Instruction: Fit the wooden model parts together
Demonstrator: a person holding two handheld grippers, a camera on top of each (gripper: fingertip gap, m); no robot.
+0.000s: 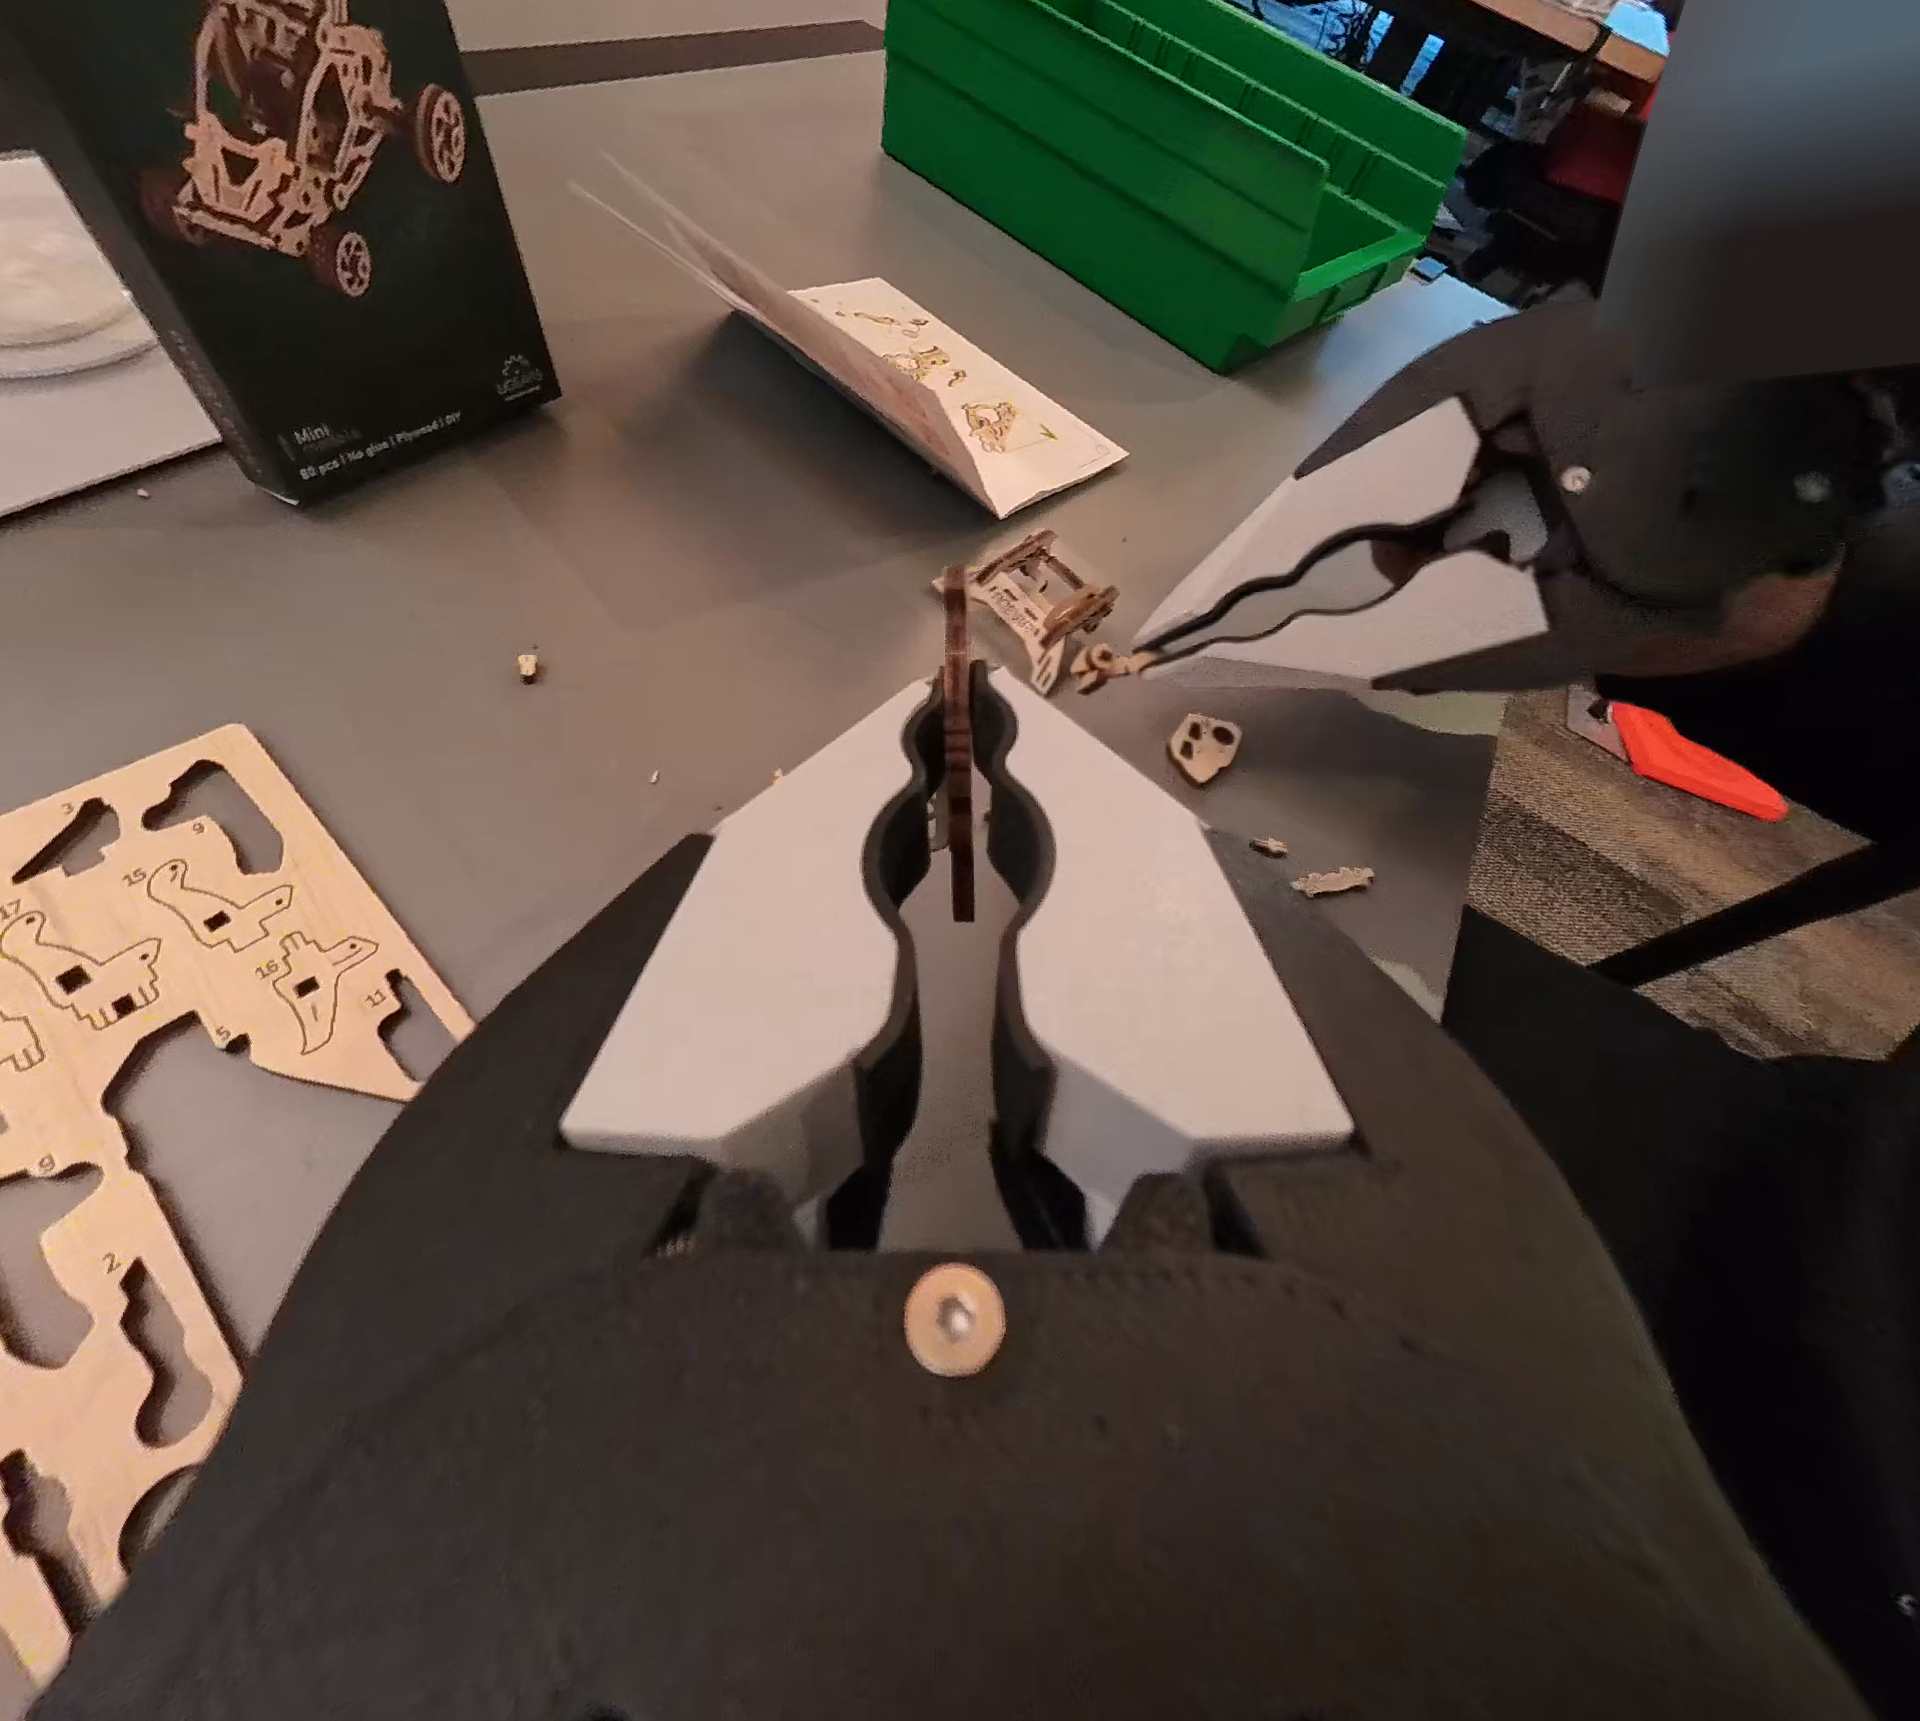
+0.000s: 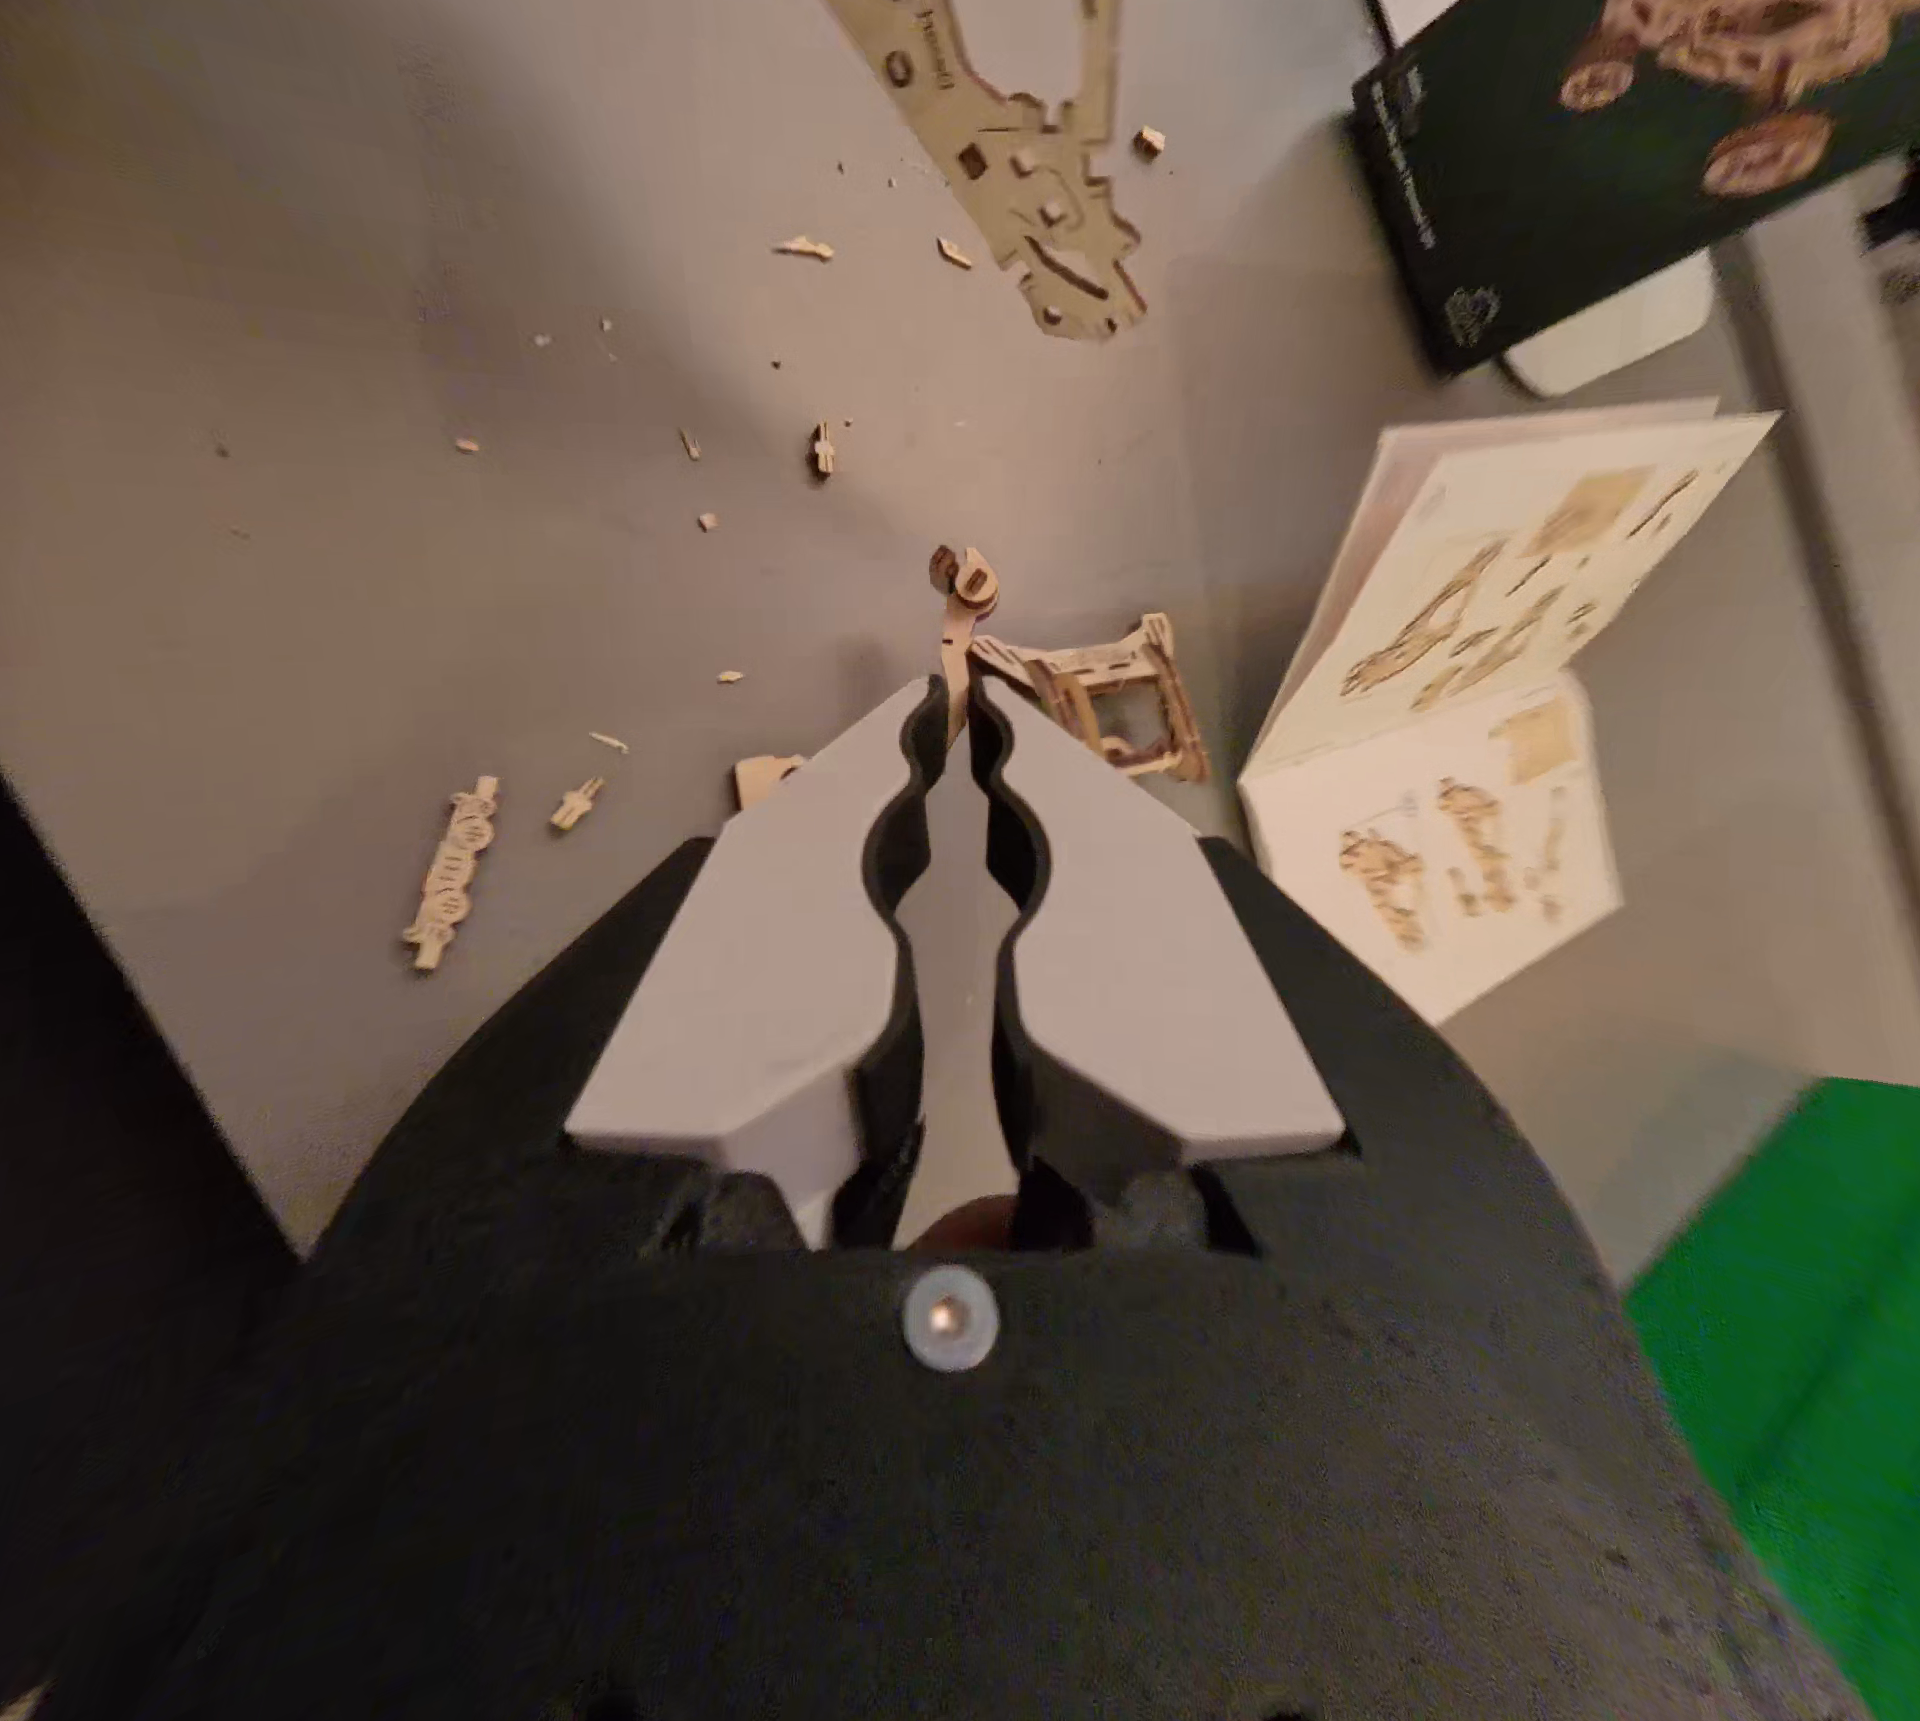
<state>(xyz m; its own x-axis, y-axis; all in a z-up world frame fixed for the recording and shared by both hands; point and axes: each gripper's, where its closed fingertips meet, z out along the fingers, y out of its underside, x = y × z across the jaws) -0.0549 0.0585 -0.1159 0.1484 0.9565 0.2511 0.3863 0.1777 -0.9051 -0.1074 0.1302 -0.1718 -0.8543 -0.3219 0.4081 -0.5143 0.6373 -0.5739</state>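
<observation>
My left gripper (image 1: 958,692) is shut on a flat wooden frame part (image 1: 954,622), seen edge-on and upright between its pads. In the right wrist view the same part (image 2: 987,113) hangs above the grey table (image 2: 416,217) as a long cut-out plate. My right gripper (image 2: 958,684) is shut on a small wooden lever with a round head (image 2: 961,606). In the left wrist view that gripper (image 1: 1143,659) holds the lever (image 1: 1099,665) just right of a small wooden sub-assembly (image 1: 1039,606) lying on the table. The sub-assembly also shows in the right wrist view (image 2: 1127,705).
A punched plywood sheet (image 1: 156,996) lies at the left, with the dark kit box (image 1: 281,144) behind it. An open instruction booklet (image 1: 914,383) and a green bin (image 1: 1143,133) stand farther back. Loose wooden pieces (image 1: 1205,746) and a long strip (image 2: 452,871) lie about. Across from one pair of fingers to the other is roughly 11 cm.
</observation>
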